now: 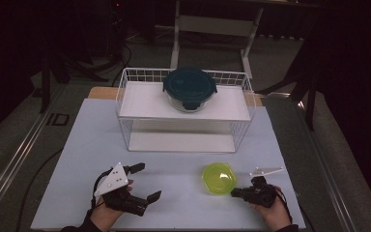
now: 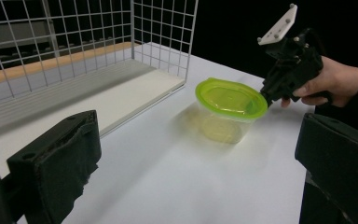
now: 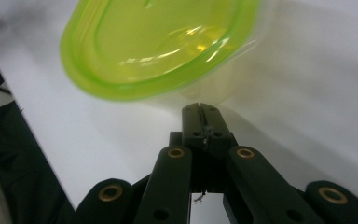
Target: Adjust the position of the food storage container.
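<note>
Scene: high view, pale worktop (image 1: pixel 96 145) in a dark room, person's hands entering at 6 o'clock.
Green tub: small clear container w/ lime-green lid (image 1: pixel 218 178), on the worktop at approx 5 o'clock from centre, just in front of the wire rack's right front corner. Upright, lid on. In left gripper view it sits mid-frame (image 2: pixel 230 108); in right gripper view its lid rim (image 3: pixel 158 46) lies at 12 o'clock, blurred.
Right tongs: (image 1: pixel 235 193) held in the right hand (image 1: pixel 273 212), at 4 o'clock of the green tub, pointing toward it. Jaws shut together, tips pressed to each other, nothing between them. In right gripper view the closed tips (image 3: pixel 200 112) sit just below the tub's rim; contact w/ the tub can't be told. Left gripper view shows the tips (image 2: pixel 265 93) right at the lid's edge, at its 3 o'clock.
Left tongs: (image 1: pixel 146 181) held in the left hand (image 1: pixel 107 212), at approx 7 o'clock on the worktop, well apart from the tub. Jaws spread wide, holding nothing; in left gripper view bare worktop lies between the two black pads (image 2: pixel 58 163).
Wire rack: white two-level wire basket shelf (image 1: pixel 125 96) at 12 o'clock, far side of the worktop.
Glass bowl: round glass container w/ dark teal lid (image 1: pixel 189 87), on the rack's upper shelf, centre-right.
</note>
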